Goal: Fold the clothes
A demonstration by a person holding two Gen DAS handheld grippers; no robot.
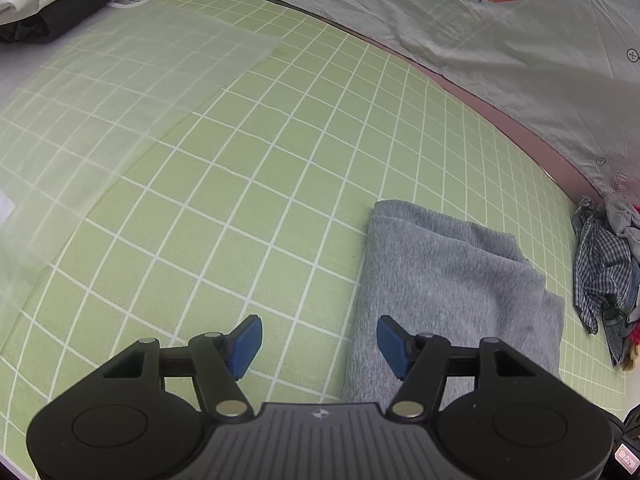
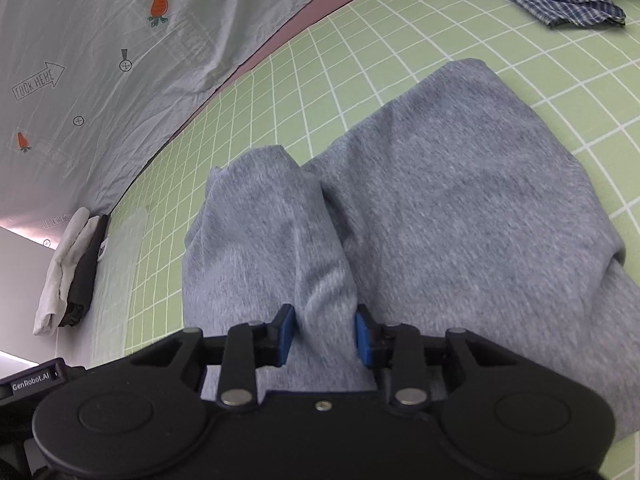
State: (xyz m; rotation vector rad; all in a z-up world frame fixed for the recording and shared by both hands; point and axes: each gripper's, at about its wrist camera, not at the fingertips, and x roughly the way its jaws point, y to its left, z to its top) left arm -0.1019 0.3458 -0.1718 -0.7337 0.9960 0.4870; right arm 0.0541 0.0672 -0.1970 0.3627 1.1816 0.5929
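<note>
Blue pads of your right gripper (image 2: 325, 336) pinch a raised ridge of the grey sweatshirt-knit garment (image 2: 440, 200), clenched on the fold so the cloth can be lifted or dragged rather than pushed flat. That ridge bunches between the jaws and runs away from the camera as a narrow roll, while the wider panel of the same garment spreads to its right across the green grid-patterned mat (image 2: 400, 40).

Your left gripper (image 1: 319, 346) hangs released above the mat, jaws wide and nothing between them; its right pad sits over the near left edge of the grey garment (image 1: 440, 280), its left pad over bare grid. That placement reads as lining up for a second grip on the same edge, so both hands can carry one fold together.

The garment lies partly folded towards the mat's right side, well apart from the far edge where the mat meets a pale carrot-printed sheet (image 1: 480, 40). Beyond it, at the mat's right edge, a plaid shirt (image 1: 592, 264) heads a heap of unfolded clothes, apparently waiting their turn. At the far left corner, a white and black stack of folded clothes (image 1: 64, 4) rests off the working area, likely the finished pile.
</note>
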